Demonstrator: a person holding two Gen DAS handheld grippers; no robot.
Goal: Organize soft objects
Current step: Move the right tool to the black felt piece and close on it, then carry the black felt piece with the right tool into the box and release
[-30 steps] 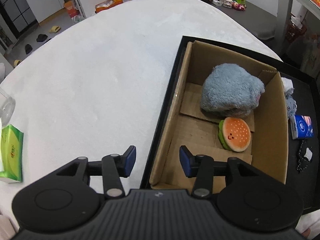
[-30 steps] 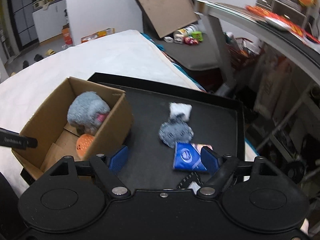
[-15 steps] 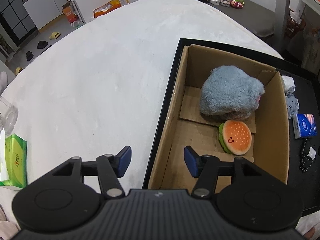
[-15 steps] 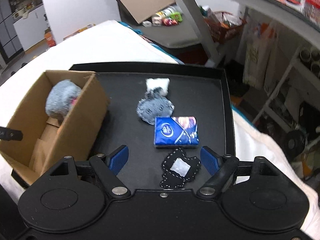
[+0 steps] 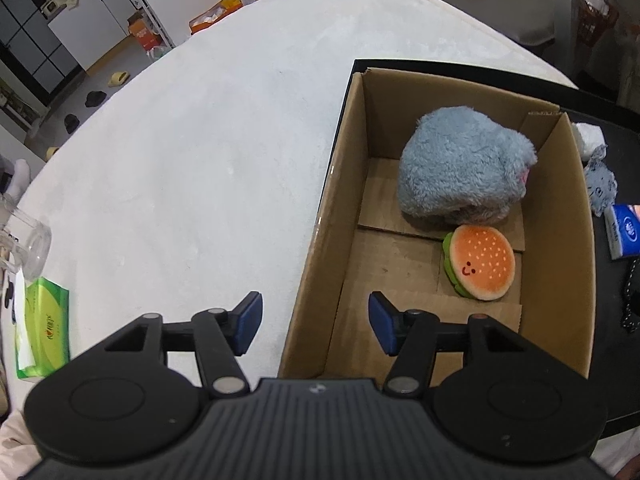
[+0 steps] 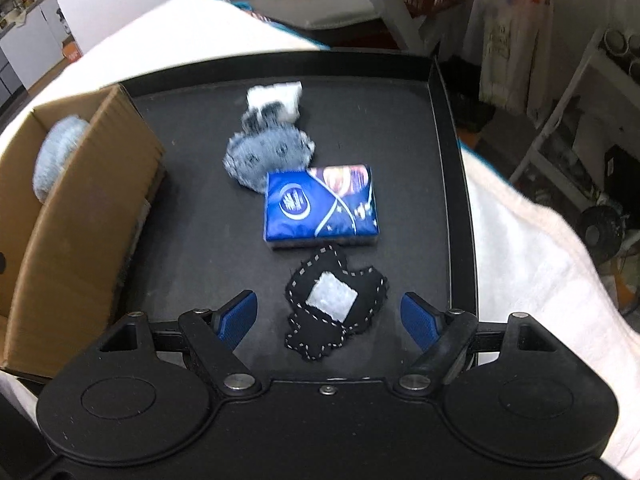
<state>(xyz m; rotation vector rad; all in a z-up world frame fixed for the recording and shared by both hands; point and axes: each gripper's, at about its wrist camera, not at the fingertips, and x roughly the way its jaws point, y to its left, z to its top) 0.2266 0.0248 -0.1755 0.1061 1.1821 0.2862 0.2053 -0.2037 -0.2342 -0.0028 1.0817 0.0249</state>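
A cardboard box (image 5: 568,264) stands on the left of a black tray (image 6: 448,128). In it lie a blue-grey plush (image 5: 464,168) and a burger plush (image 5: 478,262). My left gripper (image 5: 314,322) is open and empty, straddling the box's left wall near its front corner. On the tray lie a white soft piece (image 6: 274,96), a grey plush (image 6: 270,150), a blue tissue pack (image 6: 320,206) and a black stitched pouch (image 6: 332,300). My right gripper (image 6: 328,318) is open and empty, its fingers either side of the pouch, above it.
The tray sits on a white-covered table (image 5: 200,152). A green tissue pack (image 5: 42,326) and a glass mug (image 5: 24,240) are at the table's left edge. The box also shows in the right wrist view (image 6: 72,216). Shelves and clutter stand beyond the table's right side.
My right gripper has swung right and forward over the tray, bringing the black pouch between its fingers. My left gripper has shifted slightly and opened a little wider by the box wall.
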